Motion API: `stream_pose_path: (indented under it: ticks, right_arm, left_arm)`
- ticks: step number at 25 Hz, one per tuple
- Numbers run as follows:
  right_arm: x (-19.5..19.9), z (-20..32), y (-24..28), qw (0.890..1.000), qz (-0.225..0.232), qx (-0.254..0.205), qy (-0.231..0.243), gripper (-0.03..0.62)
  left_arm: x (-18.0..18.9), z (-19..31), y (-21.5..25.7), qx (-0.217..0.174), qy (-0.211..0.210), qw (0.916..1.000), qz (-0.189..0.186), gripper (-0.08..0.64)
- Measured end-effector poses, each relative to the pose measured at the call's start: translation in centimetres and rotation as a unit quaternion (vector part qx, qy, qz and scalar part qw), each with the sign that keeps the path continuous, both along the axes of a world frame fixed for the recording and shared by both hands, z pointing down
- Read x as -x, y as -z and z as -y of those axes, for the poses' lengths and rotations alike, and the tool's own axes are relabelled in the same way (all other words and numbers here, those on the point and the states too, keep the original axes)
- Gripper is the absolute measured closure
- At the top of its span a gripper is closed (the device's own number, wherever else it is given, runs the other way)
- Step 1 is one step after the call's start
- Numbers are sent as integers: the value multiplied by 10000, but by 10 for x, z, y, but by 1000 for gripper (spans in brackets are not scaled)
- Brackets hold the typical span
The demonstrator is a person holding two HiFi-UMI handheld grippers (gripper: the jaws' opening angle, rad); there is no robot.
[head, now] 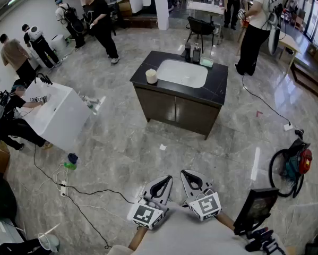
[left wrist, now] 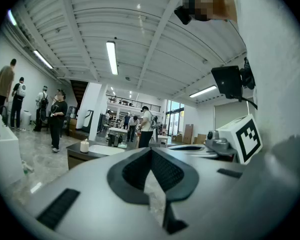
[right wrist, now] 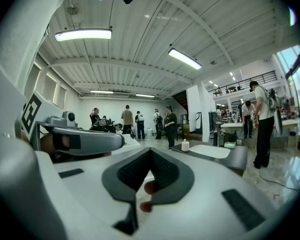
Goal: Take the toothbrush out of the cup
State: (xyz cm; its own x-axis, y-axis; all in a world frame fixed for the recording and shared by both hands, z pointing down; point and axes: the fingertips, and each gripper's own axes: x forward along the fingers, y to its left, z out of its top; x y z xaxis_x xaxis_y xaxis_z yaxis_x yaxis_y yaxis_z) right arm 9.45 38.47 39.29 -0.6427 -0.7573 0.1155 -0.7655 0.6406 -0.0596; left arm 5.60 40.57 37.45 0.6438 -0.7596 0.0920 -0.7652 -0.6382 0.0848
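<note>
A cream cup [head: 151, 76] stands on the near left corner of a black counter [head: 218, 87], beside its white sink basin [head: 182, 73]. From this distance I cannot make out a toothbrush in it. The cup also shows small in the left gripper view [left wrist: 84, 146] and the right gripper view [right wrist: 185, 145]. Both grippers are held close to the body, far from the counter. My left gripper [head: 168, 179] [left wrist: 151, 150] has its jaws together with nothing between them. My right gripper [head: 186, 173] [right wrist: 151, 150] is shut and empty too.
Dark bottles [head: 192, 52] and a green item [head: 206, 62] sit at the counter's far edge. Several people stand around the hall. A white box [head: 60, 113] is at the left, cables [head: 68, 187] cross the floor, and a wheeled object [head: 289, 166] leans at the right.
</note>
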Motion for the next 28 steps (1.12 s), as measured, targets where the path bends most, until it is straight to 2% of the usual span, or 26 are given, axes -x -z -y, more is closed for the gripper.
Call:
stream_pose_path:
  ticks: [13,18,28]
  right_arm:
    - [2,2,0,10000,-20,38,14,589]
    - [1,0,7,9991,394,112,91,589]
    - [11,-3,8,9999,103,81,-88,589]
  left_arm:
    - [1,3,2,13,-24,10000,-16,557]
    - [3,3,3,-7,-9,10000,-9,557]
    - [21,-3,5,19,-64,9999,-82,557]
